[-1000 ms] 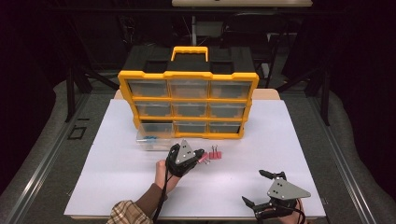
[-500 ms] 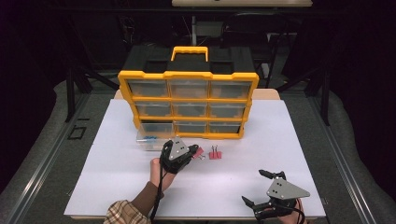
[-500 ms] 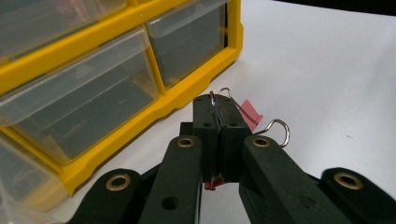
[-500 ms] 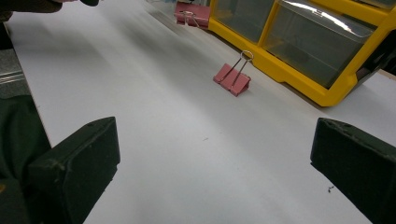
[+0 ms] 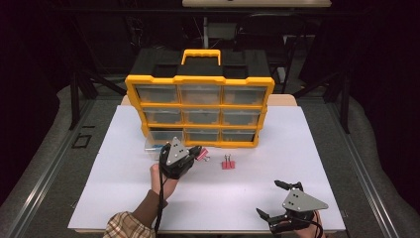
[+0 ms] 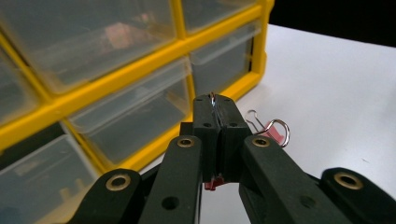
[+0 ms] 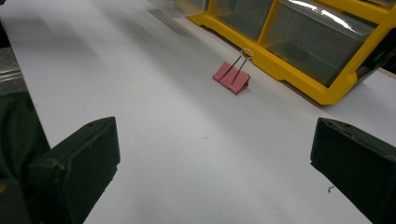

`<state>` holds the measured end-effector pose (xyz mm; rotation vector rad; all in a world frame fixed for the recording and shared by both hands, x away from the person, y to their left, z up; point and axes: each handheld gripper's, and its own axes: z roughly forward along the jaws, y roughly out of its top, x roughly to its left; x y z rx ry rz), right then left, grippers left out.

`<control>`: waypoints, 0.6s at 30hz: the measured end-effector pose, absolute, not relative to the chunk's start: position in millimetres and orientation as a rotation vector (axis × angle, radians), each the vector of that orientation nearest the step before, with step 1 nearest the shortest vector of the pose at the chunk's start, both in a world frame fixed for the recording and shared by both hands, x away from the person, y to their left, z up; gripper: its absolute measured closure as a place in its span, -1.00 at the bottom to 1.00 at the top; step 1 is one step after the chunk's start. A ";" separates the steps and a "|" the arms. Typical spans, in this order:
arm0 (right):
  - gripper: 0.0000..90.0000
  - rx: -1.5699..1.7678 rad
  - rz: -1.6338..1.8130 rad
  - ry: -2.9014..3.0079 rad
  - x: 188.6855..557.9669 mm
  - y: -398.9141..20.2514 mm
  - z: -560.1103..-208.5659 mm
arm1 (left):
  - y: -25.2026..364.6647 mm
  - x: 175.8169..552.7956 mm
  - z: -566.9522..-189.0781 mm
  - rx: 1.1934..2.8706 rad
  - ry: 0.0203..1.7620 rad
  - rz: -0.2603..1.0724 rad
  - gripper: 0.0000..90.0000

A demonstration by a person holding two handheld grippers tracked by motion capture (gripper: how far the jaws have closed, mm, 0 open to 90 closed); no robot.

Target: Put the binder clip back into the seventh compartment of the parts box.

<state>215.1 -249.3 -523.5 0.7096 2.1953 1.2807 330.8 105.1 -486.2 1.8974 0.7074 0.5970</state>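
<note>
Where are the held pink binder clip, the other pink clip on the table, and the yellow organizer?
held binder clip (image 6: 275,129), left gripper view, wire handle loop.
second binder clip (image 5: 228,164), high view, pink body.
yellow organizer (image 5: 200,106), high view, frame bar between drawer rows.

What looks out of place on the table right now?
One clear drawer sits pulled out of the yellow organizer onto the white table, and a pink binder clip lies loose in front.
</note>
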 end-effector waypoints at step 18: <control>-0.98 0.715 1.274 2.199 215.3 -249.5 -524.0 | 127.5 335.7 -468.6 1.804 0.761 0.636 0.97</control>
